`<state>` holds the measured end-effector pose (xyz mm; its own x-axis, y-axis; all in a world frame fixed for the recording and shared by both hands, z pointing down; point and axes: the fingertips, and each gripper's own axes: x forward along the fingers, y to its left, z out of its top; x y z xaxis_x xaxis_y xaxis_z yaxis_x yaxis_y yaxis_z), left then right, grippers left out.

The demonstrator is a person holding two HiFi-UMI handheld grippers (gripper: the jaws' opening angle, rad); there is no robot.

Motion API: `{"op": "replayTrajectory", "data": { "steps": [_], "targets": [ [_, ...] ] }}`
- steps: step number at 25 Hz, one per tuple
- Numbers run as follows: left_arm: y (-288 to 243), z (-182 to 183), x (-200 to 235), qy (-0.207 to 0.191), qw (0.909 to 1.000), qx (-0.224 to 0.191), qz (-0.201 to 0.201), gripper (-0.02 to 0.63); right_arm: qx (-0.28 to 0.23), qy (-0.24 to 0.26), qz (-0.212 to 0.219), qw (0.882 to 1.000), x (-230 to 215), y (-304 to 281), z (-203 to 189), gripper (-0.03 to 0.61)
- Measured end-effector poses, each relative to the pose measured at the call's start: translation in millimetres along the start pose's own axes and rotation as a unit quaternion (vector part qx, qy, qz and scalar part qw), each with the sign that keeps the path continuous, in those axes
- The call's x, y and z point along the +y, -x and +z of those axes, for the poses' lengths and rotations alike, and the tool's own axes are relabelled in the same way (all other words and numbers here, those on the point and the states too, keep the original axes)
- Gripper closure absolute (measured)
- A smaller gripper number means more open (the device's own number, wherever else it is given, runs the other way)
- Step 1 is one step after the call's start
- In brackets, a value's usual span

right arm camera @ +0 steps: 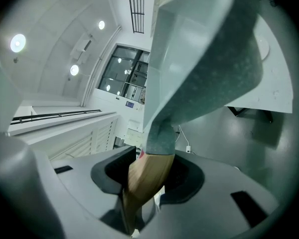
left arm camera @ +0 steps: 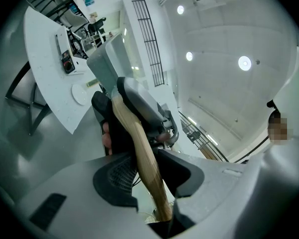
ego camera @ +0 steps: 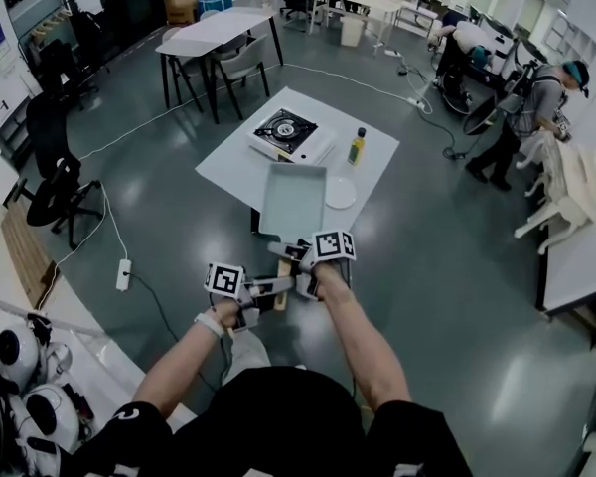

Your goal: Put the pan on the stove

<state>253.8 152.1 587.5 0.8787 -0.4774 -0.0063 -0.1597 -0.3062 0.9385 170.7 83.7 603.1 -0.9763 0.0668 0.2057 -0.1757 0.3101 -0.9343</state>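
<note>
Pan (ego camera: 293,200): rectangular, grey, carried in the air and not yet on the stove (ego camera: 290,132).

Left tool (ego camera: 274,288): jaws closed on the wooden handle (left arm camera: 139,153) at its rear end. The wood runs straight between the pads with no gap showing.

Right tool (ego camera: 290,254): jaws also closed on the handle, further forward, just behind the grey socket where the pan joins the wood.

Judgement on the hold: two grips in line along one handle appear meant to stop a long, front-heavy pan from drooping or rolling. The rear grip steadies, the forward one bears the load.

Position: the pan sits on the person's side of the bench (ego camera: 228,167), with the open side up and roughly level. The stove lies well beyond it, near the far side of the bench. A bottle (ego camera: 357,146) stands to the stove's right. A plate (ego camera: 339,192) lies just beside the pan's right edge as seen from above. Whether the pan's far end already overhangs the bench cannot be settled.

View comparison:
- Head view: gives the whole layout and the route to the stove, but little of the jaws.
- Left gripper view: shows the right tool ahead on the handle, with the pan, stove and plate beyond.
- Right gripper view: shows the socket joint and the pan's outer wall (right arm camera: 204,59) close up. Only a corner of the bench shows, and no stove.
</note>
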Motion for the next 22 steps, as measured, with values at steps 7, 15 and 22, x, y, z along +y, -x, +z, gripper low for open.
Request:
{"op": "replayTrajectory", "data": {
  "steps": [7,15,22],
  "targets": [
    [3,51,15,-0.009,0.9996,0.028,-0.006,0.495,-0.023,-0.002,0.004,1.000,-5,-22,51,0.440],
    [8,99,27,0.003,0.9981,0.058,-0.018,0.495,-0.052,-0.005,-0.006,0.999,-11,-41,100,0.440],
    [27,131,38,-0.006,0.9965,0.077,-0.030,0.495,-0.073,-0.013,-0.018,0.997,-15,-67,125,0.440]
  ]
}}
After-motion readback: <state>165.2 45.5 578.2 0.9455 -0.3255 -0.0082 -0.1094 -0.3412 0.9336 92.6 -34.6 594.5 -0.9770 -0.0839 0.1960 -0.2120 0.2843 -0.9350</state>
